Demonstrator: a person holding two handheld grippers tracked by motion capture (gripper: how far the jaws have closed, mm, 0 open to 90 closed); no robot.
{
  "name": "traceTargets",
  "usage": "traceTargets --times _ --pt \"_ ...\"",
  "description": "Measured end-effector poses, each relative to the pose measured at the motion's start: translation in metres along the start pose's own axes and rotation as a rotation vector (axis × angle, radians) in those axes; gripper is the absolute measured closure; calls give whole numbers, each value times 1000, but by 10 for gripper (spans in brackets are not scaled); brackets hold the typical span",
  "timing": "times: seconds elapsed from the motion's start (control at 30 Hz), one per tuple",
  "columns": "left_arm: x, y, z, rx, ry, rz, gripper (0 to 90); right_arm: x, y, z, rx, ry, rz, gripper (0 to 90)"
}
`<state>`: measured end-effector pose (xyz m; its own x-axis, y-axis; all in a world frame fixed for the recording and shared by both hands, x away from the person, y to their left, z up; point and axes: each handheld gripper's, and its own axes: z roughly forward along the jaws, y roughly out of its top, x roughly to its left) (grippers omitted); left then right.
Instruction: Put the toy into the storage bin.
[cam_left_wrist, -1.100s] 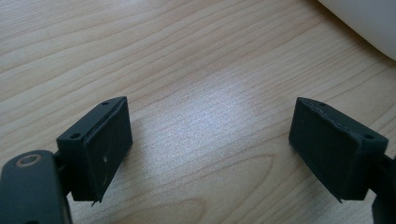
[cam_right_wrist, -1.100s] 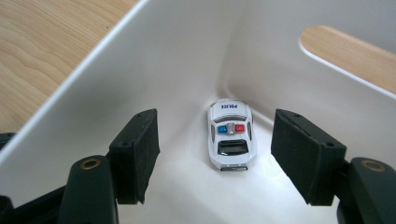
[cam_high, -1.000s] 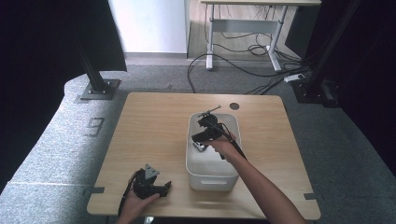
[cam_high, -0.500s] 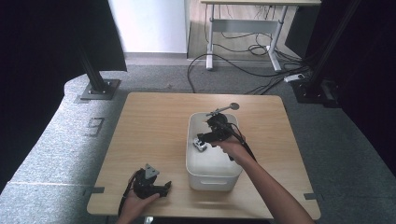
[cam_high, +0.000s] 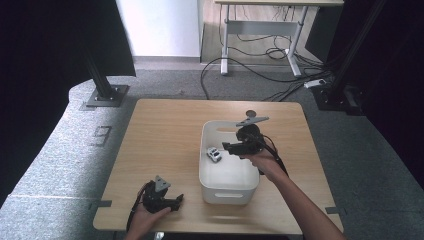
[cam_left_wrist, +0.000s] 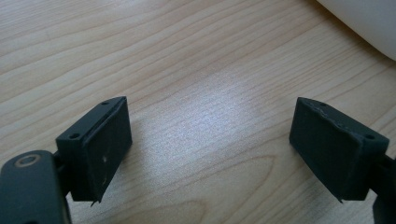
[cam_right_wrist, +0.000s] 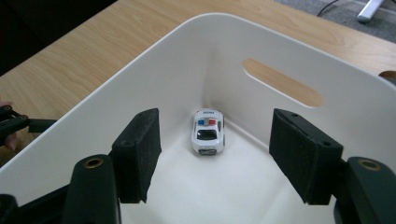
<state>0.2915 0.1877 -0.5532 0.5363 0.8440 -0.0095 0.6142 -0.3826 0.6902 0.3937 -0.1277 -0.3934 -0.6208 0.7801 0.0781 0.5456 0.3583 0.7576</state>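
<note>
The right gripper (cam_right_wrist: 215, 158) hangs over the white bin (cam_right_wrist: 140, 84) with its jaws spread wide and nothing between them, pointing down at a small toy police car (cam_right_wrist: 208, 131) that sits on the bin floor, tucked into a corner just below the slot handle (cam_right_wrist: 282, 81) cut through the wall. In the high view the same right gripper (cam_high: 231, 147) sits over the bin's middle, held by the person's hand, and the car (cam_high: 214, 154) lies by the bin's left wall toward the far end. The car looks like a light, rigid toy, plastic or die-cast, with a smooth, glossy shell and free wheels, so it may roll or slip if pinched on the sloped bonnet or roof. The better hold is probably across its flat sides at mid-length, jaws low on the doors. The corner is the difficulty: one jaw would have little room against the wall, so nudging the car clear first may be needed. The left gripper (cam_left_wrist: 210, 149) rests low over bare wooden tabletop (cam_left_wrist: 187, 70), jaws wide apart and empty, near the table's front edge, well apart from the bin (cam_high: 229, 187).
</note>
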Motion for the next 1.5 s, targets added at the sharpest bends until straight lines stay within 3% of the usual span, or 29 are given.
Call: traceTargets --times 0.53,0.97,1.1,1.13,1.27,1.5 --pt "0 0 0 0 -1 0 127 -22 -29 -42 -126 -5 -15 333" --pt "0 0 0 0 0 0 127 -49 -69 -64 -206 -19 39 330" --pt "0 0 0 1 0 -1 127 -56 -81 -67 -234 -37 63 330" --pt "0 0 1 0 1 0 127 -62 -91 -69 -246 -44 88 330" --pt "0 0 1 0 2 -4 127 -71 -105 -71 -250 -49 120 328" --pt "0 1 1 1 3 -2 126 -77 -121 -70 -234 -76 115 324"
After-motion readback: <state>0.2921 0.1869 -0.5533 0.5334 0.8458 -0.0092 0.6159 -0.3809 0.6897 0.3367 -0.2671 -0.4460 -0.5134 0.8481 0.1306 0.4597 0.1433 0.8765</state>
